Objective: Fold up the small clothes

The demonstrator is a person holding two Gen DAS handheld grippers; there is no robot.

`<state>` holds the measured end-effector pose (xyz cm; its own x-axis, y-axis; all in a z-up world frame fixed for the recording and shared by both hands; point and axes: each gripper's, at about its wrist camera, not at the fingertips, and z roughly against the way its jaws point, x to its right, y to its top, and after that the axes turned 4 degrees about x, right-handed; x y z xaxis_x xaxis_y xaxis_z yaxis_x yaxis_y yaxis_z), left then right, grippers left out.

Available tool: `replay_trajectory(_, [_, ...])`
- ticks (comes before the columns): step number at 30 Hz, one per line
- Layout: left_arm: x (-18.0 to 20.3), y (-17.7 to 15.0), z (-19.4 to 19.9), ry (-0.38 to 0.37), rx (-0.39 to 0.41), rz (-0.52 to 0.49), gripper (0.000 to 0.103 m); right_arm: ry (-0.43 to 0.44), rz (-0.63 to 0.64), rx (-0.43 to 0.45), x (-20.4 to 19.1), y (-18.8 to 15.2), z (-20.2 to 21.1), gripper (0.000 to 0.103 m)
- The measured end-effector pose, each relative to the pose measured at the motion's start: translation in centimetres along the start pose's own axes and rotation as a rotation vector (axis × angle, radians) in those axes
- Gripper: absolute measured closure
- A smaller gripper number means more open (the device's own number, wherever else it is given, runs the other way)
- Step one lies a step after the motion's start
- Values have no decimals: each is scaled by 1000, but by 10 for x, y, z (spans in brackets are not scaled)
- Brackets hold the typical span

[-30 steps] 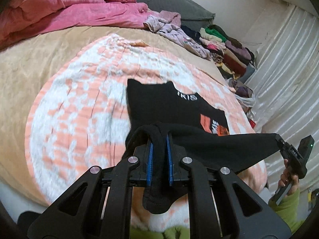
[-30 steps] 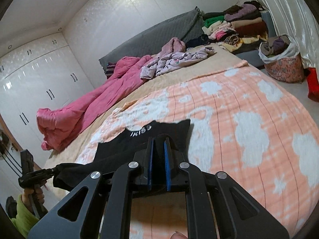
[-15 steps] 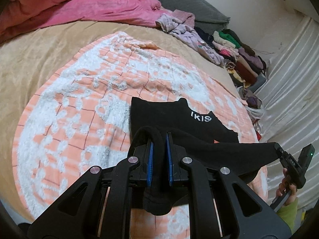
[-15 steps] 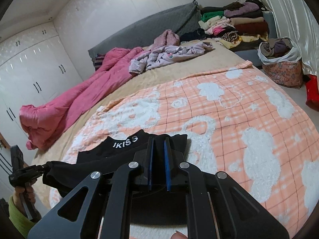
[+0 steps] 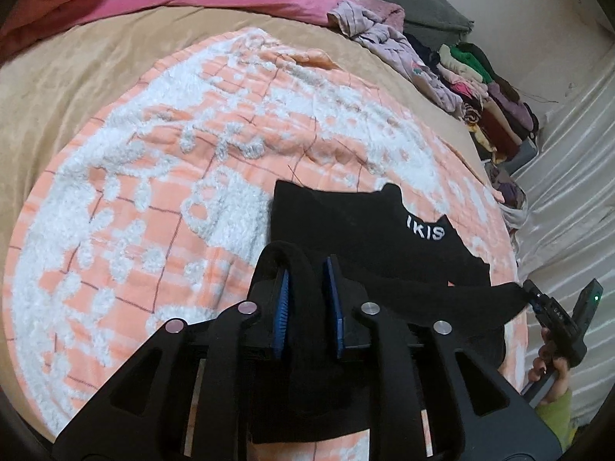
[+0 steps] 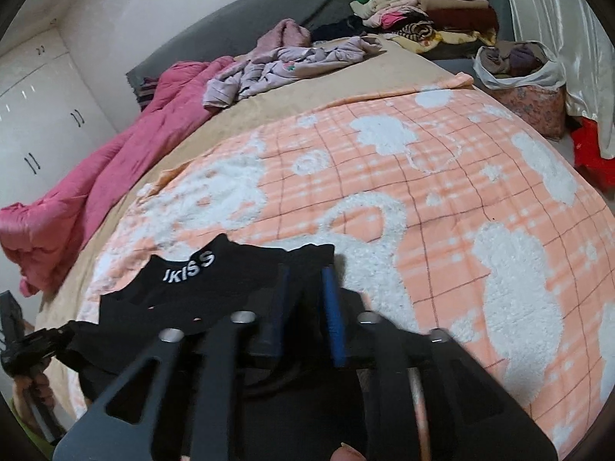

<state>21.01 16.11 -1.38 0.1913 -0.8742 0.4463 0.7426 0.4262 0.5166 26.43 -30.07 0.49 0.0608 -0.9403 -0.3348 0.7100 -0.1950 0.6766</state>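
Both tongs, left (image 5: 305, 303) and right (image 6: 303, 311), are clamped on a black garment (image 5: 357, 226) lying on the orange-white blanket (image 6: 461, 199) near the bed's (image 6: 399, 73) foot edge; folded clothes (image 6: 426, 11) are stacked beside white curtains (image 6: 576, 19).

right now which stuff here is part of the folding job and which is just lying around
In the job:
- black garment, lettered, on the orange blanket
- left gripper, shut on its edge
- right gripper, shut on the other end

Lying about:
- pink duvet
- lilac crumpled clothes
- stacked folded clothes
- filled bag
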Motion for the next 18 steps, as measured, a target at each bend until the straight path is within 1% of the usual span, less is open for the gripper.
replay_trajectory(1, [1, 0, 2, 0, 6, -7, 89, -8, -1, 8, 1, 0, 0, 53])
replay_trajectory(3, [3, -1, 7, 2, 27, -19, 81, -14, 3, 25, 2, -1, 4, 53])
replay_trajectory(4, [2, -2, 12, 6, 51, -17, 67, -17, 10, 30, 2, -1, 6, 53])
replay_trajectory(5, [2, -1, 15, 19, 73, -21, 58, -21, 20, 37, 1, -2, 9, 53])
replay_trajectory(6, [3, -1, 21, 37, 100, -36, 58, -23, 31, 44, 0, -3, 12, 53])
replay_trajectory(10, [5, -4, 41, 67, 164, -85, 58, -25, 69, 90, -4, -10, 33, 53])
replay_trajectory(11, [7, -7, 49, 79, 191, -109, 58, -31, 83, 102, -5, -13, 38, 53])
replay_trajectory(14, [11, -21, 64, 112, 239, -174, 58, -43, 148, 124, -13, -26, 53, 53])
replay_trajectory(16, [11, -33, 69, 108, 238, -212, 58, -52, 194, 116, -17, -38, 59, 53])
replay_trajectory(18, [13, -49, 71, 105, 220, -241, 64, -45, 233, 104, -22, -53, 64, 53])
